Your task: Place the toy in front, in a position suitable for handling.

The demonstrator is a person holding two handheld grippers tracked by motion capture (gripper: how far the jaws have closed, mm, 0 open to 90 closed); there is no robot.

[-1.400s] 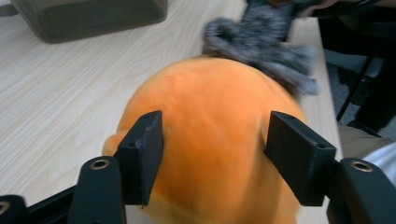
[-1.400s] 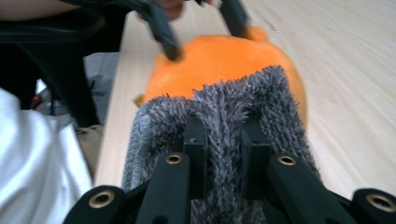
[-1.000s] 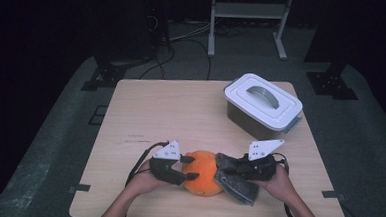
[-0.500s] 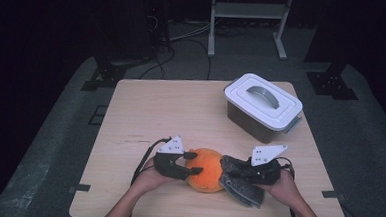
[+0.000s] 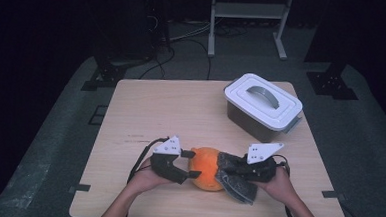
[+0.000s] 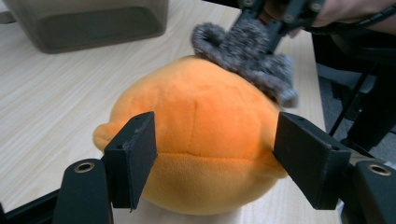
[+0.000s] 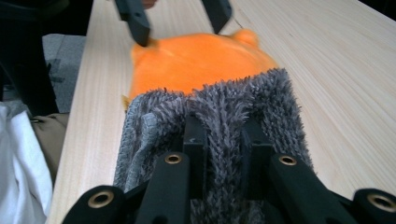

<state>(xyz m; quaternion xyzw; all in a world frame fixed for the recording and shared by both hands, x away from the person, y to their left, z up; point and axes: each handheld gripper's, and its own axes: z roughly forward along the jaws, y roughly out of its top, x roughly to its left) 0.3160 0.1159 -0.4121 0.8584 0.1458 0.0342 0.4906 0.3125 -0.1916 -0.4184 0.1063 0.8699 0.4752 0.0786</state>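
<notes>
You're wiping the orange plush [image 5: 209, 168] at lower centre: right gripper [image 7: 224, 135] clamps the grey cloth [image 7: 219, 112]; left gripper [image 6: 215, 154] has just been opening, jaws straddling the plush without pressing. Next, steady it and wipe

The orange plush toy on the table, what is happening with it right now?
A person works at the wooden table with a gripper in each hand. The right gripper is shut on a grey fluffy cloth and holds it against the orange plush toy, as if wiping it. The left gripper has just been opening its jaws; they stand on either side of the toy, and the pads no longer press it. A lidded grey box stands apart at the far right.
</notes>
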